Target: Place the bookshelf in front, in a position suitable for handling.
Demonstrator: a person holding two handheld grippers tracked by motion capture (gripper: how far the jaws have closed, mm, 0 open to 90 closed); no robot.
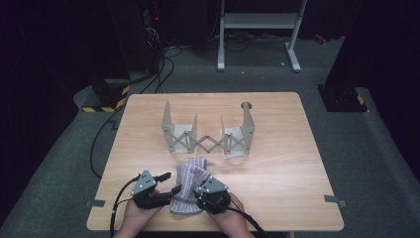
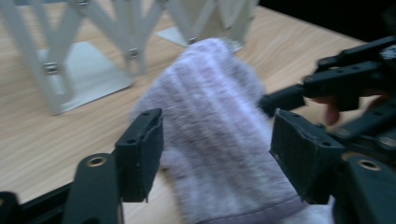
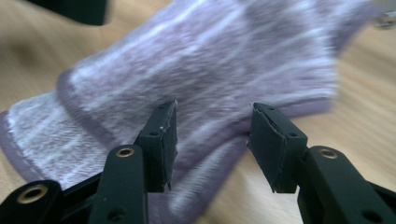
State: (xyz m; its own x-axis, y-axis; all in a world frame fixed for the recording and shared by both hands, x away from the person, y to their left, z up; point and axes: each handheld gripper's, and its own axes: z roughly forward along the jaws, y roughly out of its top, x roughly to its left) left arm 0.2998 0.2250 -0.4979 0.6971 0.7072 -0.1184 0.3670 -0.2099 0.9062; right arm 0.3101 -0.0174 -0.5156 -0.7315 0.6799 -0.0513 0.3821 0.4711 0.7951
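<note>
My left gripper [image 1: 168,182] has its jaws spread wide, released, with the towel [image 1: 189,186] lying between them and neither pad pressing on it. My right gripper [image 1: 202,192] is also released: its pads stand apart over the towel's hemmed edge, touching nothing that I can see.

The towel is soft terry, pale lilac with faint white stripes and a darker stitched hem, folded into a thick, rounded bundle. It lies near the desk's [image 1: 277,163] near edge, a little left of the middle, between my two hands.

Behind it, towards the middle of the desk, stands an accordion rack [image 1: 208,134] of pale grey metal: upright flat plates joined by a crossed scissor lattice with small rivets, the plates bent into flat feet.

The desk is light wood-grain laminate, smooth and matt, with rounded corners and a bit of tape [image 1: 335,200] at the right edge. Around it is grey carpet [image 1: 346,148], black cables [image 1: 99,144] trailing off to the left, and a white metal frame [image 1: 257,29] at the back of a dark room.
</note>
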